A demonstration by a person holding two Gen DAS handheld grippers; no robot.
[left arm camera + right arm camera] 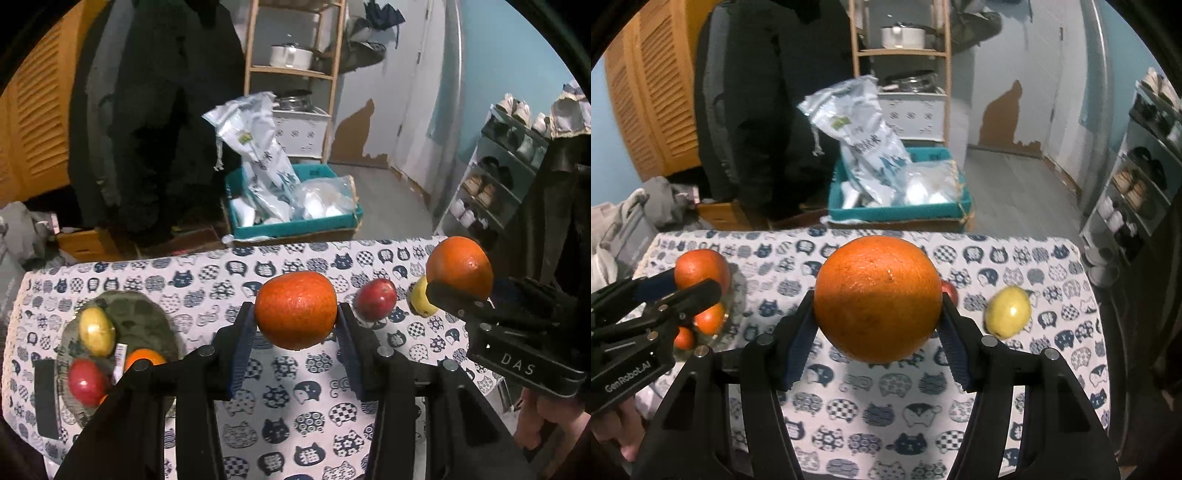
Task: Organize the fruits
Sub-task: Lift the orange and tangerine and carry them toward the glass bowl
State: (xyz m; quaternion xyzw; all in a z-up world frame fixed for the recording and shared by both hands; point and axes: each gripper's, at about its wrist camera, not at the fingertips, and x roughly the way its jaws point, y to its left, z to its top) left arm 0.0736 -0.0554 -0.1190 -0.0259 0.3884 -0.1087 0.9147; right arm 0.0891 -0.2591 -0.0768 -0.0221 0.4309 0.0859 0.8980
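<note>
Both grippers are loaded: the left gripper (295, 325) clamps one orange (295, 310), the right gripper (877, 314) squeezes a bigger orange (877, 299). Left of the left fingers, the glass plate (162, 321) already holds several fruits. A red apple (376, 299) and yellow fruit (1008, 312) wait on the cloth beyond.

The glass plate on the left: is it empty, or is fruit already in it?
Not empty. The glass plate holds a yellow fruit, a red apple and an orange.

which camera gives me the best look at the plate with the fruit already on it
The left wrist view. There the plate lies on the left of the tablecloth, with a yellow fruit, a red fruit and an orange one plainly on it. In the right wrist view, the left gripper hides most of the plate.
</note>
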